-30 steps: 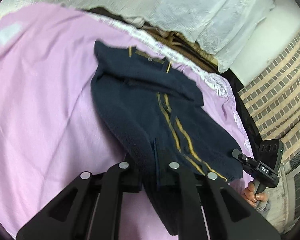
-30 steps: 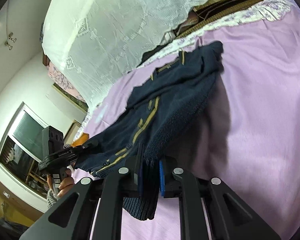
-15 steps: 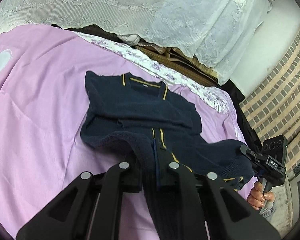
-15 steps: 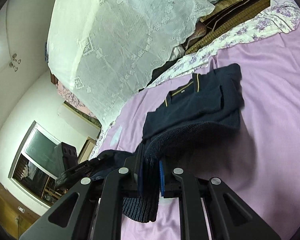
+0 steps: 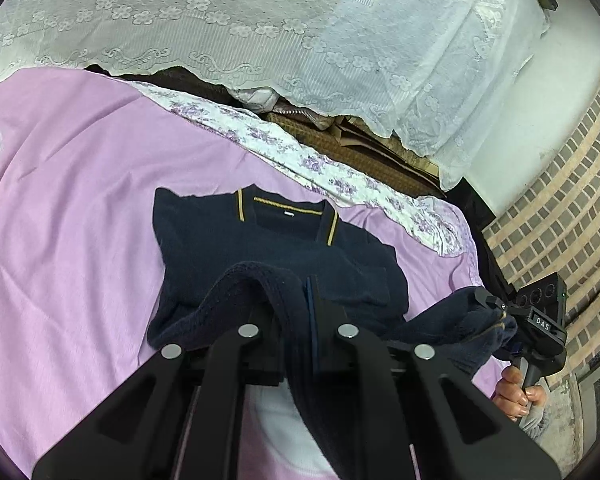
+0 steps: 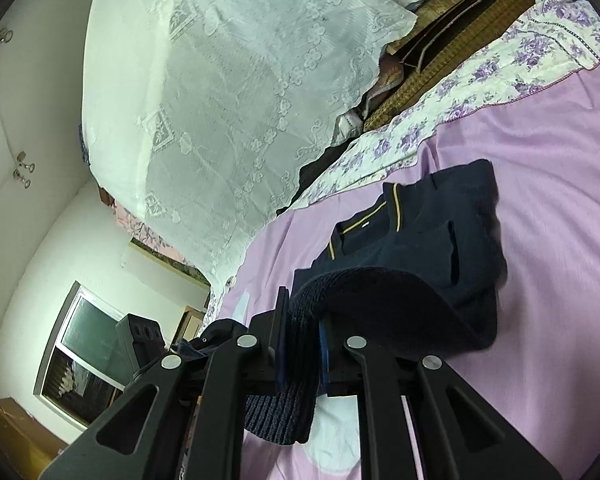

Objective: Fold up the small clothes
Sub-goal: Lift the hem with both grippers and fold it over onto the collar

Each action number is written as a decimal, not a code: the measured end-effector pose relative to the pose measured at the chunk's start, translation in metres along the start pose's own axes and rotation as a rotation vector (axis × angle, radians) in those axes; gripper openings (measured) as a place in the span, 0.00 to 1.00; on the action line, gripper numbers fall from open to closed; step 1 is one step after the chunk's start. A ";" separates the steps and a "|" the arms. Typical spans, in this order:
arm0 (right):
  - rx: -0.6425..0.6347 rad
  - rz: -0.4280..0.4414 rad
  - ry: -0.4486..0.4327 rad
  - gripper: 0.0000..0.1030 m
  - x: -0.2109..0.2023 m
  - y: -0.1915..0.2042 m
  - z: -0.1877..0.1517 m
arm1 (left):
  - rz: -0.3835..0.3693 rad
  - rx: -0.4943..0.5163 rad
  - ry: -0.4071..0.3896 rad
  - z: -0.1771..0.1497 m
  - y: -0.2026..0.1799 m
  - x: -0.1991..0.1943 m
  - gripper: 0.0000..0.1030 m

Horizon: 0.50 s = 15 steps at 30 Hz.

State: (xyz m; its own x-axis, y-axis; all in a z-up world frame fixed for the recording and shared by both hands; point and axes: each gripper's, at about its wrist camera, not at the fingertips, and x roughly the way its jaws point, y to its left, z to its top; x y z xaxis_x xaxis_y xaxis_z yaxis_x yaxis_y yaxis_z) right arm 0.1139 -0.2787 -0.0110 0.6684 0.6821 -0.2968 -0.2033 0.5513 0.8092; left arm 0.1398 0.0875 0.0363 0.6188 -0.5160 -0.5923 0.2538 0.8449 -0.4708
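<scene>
A small navy knit sweater (image 5: pixel 276 256) with gold stripes at its collar lies on a pink bedsheet (image 5: pixel 72 208), collar toward the far side. Its lower edge is lifted off the sheet and drawn back toward me. My left gripper (image 5: pixel 298 312) is shut on one corner of that ribbed hem. My right gripper (image 6: pixel 304 344) is shut on the other hem corner, and a fold of knit hangs below its jaws. In the left wrist view the right gripper (image 5: pixel 496 312) shows at the right with cloth bunched at its tip and a hand (image 5: pixel 518 392) under it. The same sweater (image 6: pixel 428 248) fills the middle of the right wrist view.
A white lace cloth (image 5: pixel 300 48) hangs behind the bed. A floral-printed sheet edge (image 5: pixel 340 176) and dark striped bedding (image 5: pixel 364 148) run along the far side. A brick-pattern wall (image 5: pixel 560 200) stands at the right, a window (image 6: pixel 88 356) at the left.
Both grippers pulled the hem back and up. The sweater slid toward me and its body flattened, with the collar now lying square on the sheet.
</scene>
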 end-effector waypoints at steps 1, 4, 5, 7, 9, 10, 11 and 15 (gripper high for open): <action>0.003 0.000 0.000 0.13 0.002 -0.002 0.003 | 0.000 0.000 0.000 0.003 0.000 0.004 0.07; 0.009 -0.005 -0.001 0.13 0.012 -0.006 0.013 | -0.004 -0.009 -0.001 0.012 0.003 0.015 0.07; 0.012 -0.008 0.000 0.13 0.016 -0.008 0.018 | -0.004 -0.013 -0.002 0.015 0.004 0.018 0.07; 0.018 -0.012 -0.001 0.13 0.022 -0.011 0.023 | -0.008 -0.025 -0.001 0.021 0.008 0.026 0.07; 0.027 -0.017 0.001 0.13 0.032 -0.016 0.031 | -0.007 -0.033 0.001 0.026 0.011 0.034 0.07; 0.029 -0.018 0.001 0.13 0.035 -0.017 0.032 | -0.004 -0.035 0.003 0.027 0.012 0.037 0.07; 0.037 -0.020 0.001 0.13 0.041 -0.021 0.036 | -0.002 -0.036 0.004 0.029 0.014 0.041 0.07; 0.066 -0.031 0.000 0.13 0.059 -0.033 0.046 | 0.016 -0.045 0.009 0.035 0.022 0.058 0.07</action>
State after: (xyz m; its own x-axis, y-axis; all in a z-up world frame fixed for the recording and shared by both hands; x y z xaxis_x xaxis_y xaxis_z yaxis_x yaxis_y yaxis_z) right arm 0.1931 -0.2784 -0.0316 0.6738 0.6651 -0.3219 -0.1353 0.5393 0.8312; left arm 0.2071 0.0810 0.0148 0.6155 -0.5040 -0.6060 0.2102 0.8460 -0.4901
